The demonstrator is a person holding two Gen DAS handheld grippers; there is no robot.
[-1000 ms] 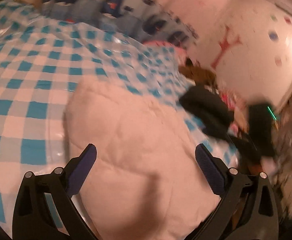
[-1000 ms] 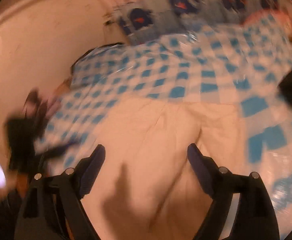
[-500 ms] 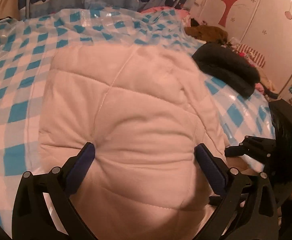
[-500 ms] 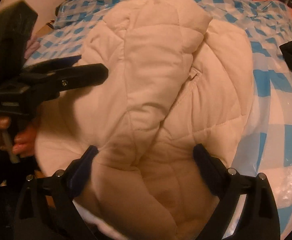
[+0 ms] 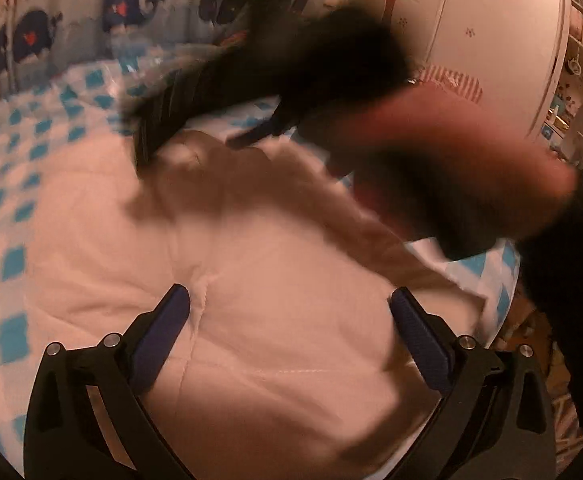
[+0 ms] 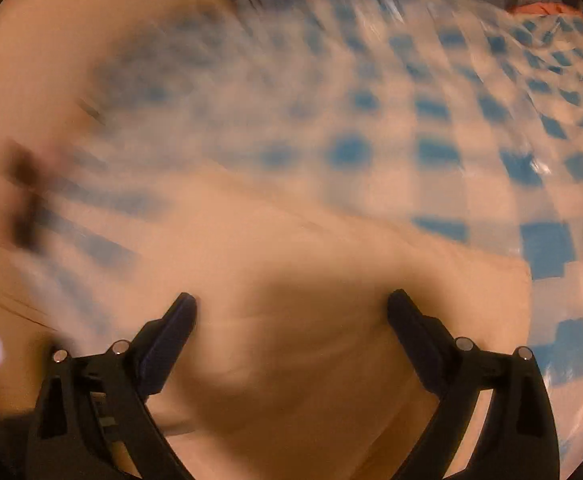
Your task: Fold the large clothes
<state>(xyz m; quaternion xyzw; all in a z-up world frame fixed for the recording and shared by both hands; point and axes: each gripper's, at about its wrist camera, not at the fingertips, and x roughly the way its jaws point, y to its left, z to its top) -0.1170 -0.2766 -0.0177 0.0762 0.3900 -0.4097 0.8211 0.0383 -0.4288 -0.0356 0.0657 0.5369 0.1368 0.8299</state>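
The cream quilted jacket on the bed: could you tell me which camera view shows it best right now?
The left wrist view shows the cream quilted jacket best: its stitched seams are readable, though a blurred dark shape covers its far end. The right wrist view gives only a motion-smeared cream patch, without seams.

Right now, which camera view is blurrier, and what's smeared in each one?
Right wrist view is blurrier: the checked bedcover streaks almost everywhere, and only the right gripper, jaws apart, looks sharp. Left wrist view: the pale quilted garment is fairly clear, but a dark blurred shape smears across the top.
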